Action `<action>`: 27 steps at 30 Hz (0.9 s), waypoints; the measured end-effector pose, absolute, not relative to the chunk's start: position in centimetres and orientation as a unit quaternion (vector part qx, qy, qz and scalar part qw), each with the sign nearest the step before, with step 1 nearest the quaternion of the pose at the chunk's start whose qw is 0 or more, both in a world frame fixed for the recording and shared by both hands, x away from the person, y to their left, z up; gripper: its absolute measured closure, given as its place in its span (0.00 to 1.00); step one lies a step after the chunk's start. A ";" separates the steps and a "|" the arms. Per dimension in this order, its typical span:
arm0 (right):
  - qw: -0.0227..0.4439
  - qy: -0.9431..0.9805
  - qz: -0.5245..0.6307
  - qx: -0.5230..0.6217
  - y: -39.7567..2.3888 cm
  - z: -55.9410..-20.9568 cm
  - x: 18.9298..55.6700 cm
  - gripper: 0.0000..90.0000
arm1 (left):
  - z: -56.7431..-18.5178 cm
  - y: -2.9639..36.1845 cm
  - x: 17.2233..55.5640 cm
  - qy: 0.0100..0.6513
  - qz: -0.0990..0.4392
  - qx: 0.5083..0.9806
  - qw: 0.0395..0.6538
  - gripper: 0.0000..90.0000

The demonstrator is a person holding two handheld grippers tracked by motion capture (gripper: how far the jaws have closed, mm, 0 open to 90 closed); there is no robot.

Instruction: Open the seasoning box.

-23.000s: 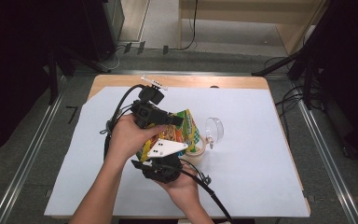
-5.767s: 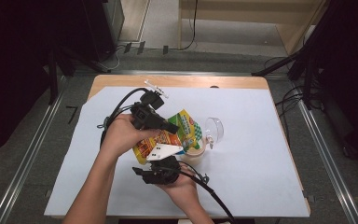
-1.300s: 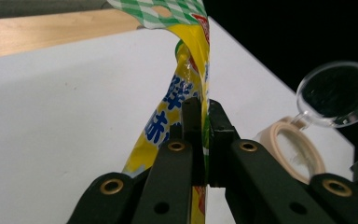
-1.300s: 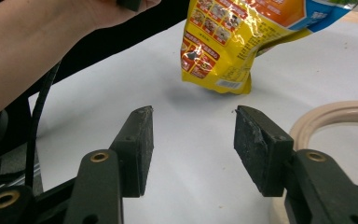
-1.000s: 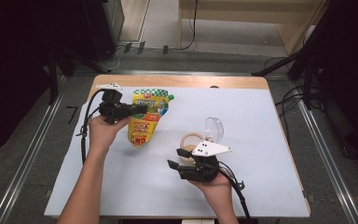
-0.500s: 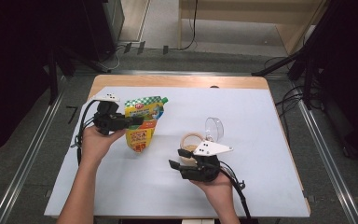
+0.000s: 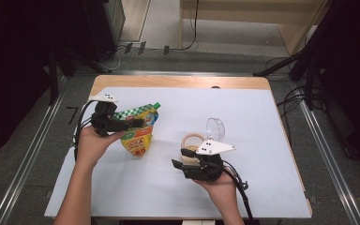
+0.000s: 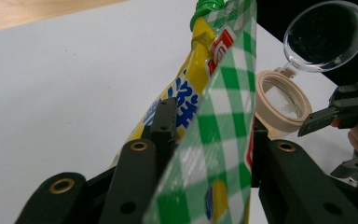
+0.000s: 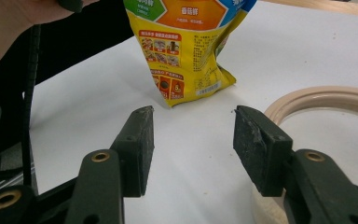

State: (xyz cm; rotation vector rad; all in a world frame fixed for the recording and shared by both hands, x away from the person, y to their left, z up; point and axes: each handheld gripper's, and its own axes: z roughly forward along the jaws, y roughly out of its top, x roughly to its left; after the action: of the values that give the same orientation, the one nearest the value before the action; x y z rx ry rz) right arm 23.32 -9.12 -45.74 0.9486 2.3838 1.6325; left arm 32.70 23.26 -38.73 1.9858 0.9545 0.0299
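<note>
A yellow snack pouch (image 7: pixel 138 136) with a green checked top and a green cap stands on its base on the white sheet. Its top lies between the jaws of my left gripper (image 7: pixel 138 123), which have just been opening; the pads look spread wider than the thin pouch (image 8: pixel 214 93). A beige round container (image 7: pixel 193 142) with a clear flip lid (image 7: pixel 216 127) standing up sits at mid-table. My right gripper (image 7: pixel 177 168) rests just in front of it, open, nothing between its fingers. In the right gripper view the pouch (image 9: pixel 191 46) stands ahead and the container rim (image 9: pixel 317 100) lies right.
The white sheet (image 7: pixel 262 122) covers most of the wooden table, whose bare far edge (image 7: pixel 178 82) shows at the back. Cables trail from both grippers toward me. Dark stands and cables lie on the floor around the table.
The left hand has brought the pouch a little toward me and set it upright on the sheet. The right hand and the container have kept still.
</note>
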 end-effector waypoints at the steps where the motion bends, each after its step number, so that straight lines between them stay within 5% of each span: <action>1: 0.052 0.784 0.536 0.310 -9.1 -45.7 23.3 0.55 | -38.6 23.3 32.6 0.388 0.011 0.802 0.453 0.72; 15: 0.054 0.799 0.520 0.299 -9.3 -44.5 23.1 0.61 | -37.3 24.6 32.1 0.387 0.009 0.803 0.452 0.52; 27: 0.037 0.808 0.524 0.266 -10.8 -43.1 23.4 0.73 | -36.0 26.5 31.1 0.397 0.013 0.795 0.459 0.49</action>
State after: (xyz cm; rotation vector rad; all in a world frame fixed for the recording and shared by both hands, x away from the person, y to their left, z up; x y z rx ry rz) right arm 23.42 -10.82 -43.10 0.8166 2.4811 1.6095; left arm 31.10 26.49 -36.01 1.9568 0.9764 0.0311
